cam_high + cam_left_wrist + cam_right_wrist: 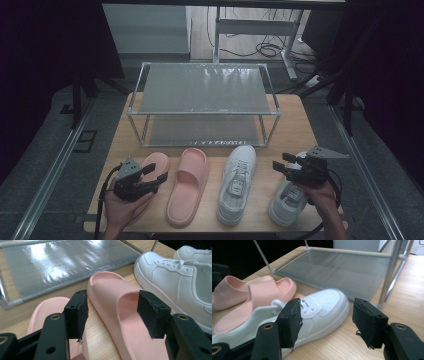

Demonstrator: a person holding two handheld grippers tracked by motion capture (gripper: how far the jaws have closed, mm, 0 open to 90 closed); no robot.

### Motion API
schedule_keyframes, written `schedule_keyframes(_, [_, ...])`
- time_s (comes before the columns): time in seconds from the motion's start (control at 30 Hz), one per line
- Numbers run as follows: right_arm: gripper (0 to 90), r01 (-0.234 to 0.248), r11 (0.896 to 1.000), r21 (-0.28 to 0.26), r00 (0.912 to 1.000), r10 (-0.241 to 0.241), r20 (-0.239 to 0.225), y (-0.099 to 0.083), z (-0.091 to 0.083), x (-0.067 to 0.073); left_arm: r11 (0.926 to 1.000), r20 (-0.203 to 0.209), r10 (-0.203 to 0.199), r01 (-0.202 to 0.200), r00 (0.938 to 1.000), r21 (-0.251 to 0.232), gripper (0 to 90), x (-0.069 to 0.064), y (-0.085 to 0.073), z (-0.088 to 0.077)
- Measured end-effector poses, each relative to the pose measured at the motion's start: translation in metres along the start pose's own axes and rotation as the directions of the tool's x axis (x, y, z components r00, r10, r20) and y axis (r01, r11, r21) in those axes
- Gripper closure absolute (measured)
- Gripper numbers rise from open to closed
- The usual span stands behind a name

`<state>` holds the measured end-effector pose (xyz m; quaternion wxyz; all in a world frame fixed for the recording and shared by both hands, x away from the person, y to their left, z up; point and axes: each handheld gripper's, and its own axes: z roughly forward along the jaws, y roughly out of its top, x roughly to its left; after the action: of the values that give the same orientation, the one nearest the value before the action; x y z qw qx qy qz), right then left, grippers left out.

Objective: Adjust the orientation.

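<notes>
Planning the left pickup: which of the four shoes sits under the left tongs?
The outer pink slipper, leftmost in the row; the left tongs hover open over it.

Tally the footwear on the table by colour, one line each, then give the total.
Pink slides: 2, one lying free, one under the left gripper
White sneakers: 2, one lying free, one under the right gripper
Total: 4, all lying on the wooden table in front of the metal rack

Two pink slippers (187,185) lie left, two white sneakers (237,182) right, on the light wooden table (295,135). Beyond stands a silvery rack (202,102) with grey mesh shelves. Both grippers' jaws are black.
</notes>
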<state>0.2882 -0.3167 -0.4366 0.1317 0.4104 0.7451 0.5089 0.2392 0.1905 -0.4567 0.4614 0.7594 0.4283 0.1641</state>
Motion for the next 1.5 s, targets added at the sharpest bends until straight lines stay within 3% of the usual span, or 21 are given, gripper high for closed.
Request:
schedule_keyframes(0.1, [42.1,0.015,0.999,-0.032,0.9998,-0.014,0.014,-0.005,-0.007,-0.002,1.0000,-0.012,0.007,-0.007,0.9999,-0.003,50.5,-0.002,0.000,-0.002])
schedule_keyframes(0.17, [43.2,0.018,0.999,-0.034,0.9998,-0.018,0.002,-0.005,-0.012,-0.001,0.9996,-0.021,0.026,-0.026,0.9994,-0.009,61.5,-0.004,0.000,-0.006])
schedule_keyframes(0.27, [41.0,0.044,0.999,-0.026,0.9990,-0.044,0.008,-0.007,-0.016,0.003,0.9993,-0.038,0.034,-0.034,0.9987,-0.014,73.1,-0.006,0.000,-0.013])
schedule_keyframes(0.47, [41.4,0.047,0.999,-0.004,0.9989,-0.047,0.003,-0.011,-0.017,0.006,0.9994,-0.066,0.035,-0.035,0.9972,0.006,86.5,-0.010,-0.015,-0.023])
schedule_keyframes(0.73, [42.0,0.055,0.998,0.005,0.9985,-0.055,0.006,-0.014,-0.014,0.006,0.9947,-0.051,0.037,-0.032,0.9980,0.098,90.0,-0.022,-0.047,-0.026])
schedule_keyframes(1.07, [43.4,0.045,0.999,0.018,0.9989,-0.045,0.016,-0.016,-0.014,0.007,0.9852,-0.037,0.016,-0.010,0.9992,0.171,90.0,-0.034,-0.076,-0.020])
schedule_keyframes(1.17, [43.4,0.044,0.999,0.025,0.9989,-0.044,0.014,-0.016,-0.014,0.008,0.9809,-0.054,0.021,-0.010,0.9983,0.194,90.0,-0.033,-0.081,-0.014])
schedule_keyframes(1.5, [44.1,0.049,0.998,0.035,0.9986,-0.049,0.019,-0.018,-0.012,0.010,0.9771,-0.085,0.008,0.010,0.9964,0.213,90.0,-0.020,-0.083,-0.006])
